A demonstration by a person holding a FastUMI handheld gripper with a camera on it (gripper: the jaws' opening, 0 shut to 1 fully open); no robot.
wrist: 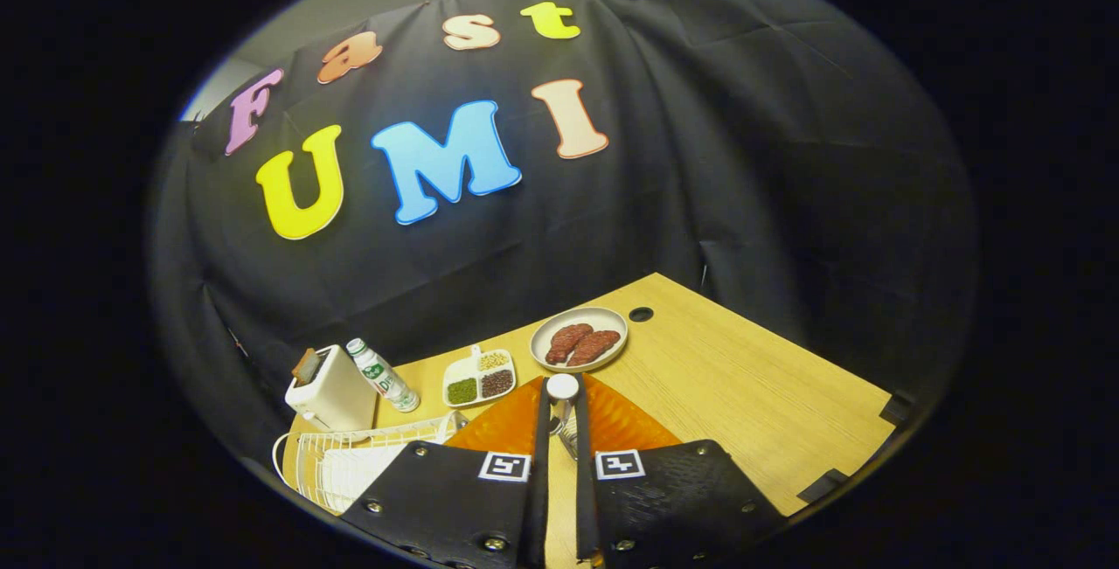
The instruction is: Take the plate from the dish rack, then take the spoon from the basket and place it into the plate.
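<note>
Claw (pixel 560 412) clamping spoon (pixel 562 388), upright lengthwise.

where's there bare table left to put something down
The widest bare wood runs from the sausage plate and cable hole out to the table's far edge. It is crowded on the other side: toaster, bottle, divided tray and dish rack sit close. The gripper, jaws shut on a spoon, hangs over the orange plate.

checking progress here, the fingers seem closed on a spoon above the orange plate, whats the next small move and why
Probably lower and open. The gripper looks closed on the white-handled spoon, held over the orange faceted plate on the wooden table, beside the white wire dish rack. Only the release seems left.
</note>
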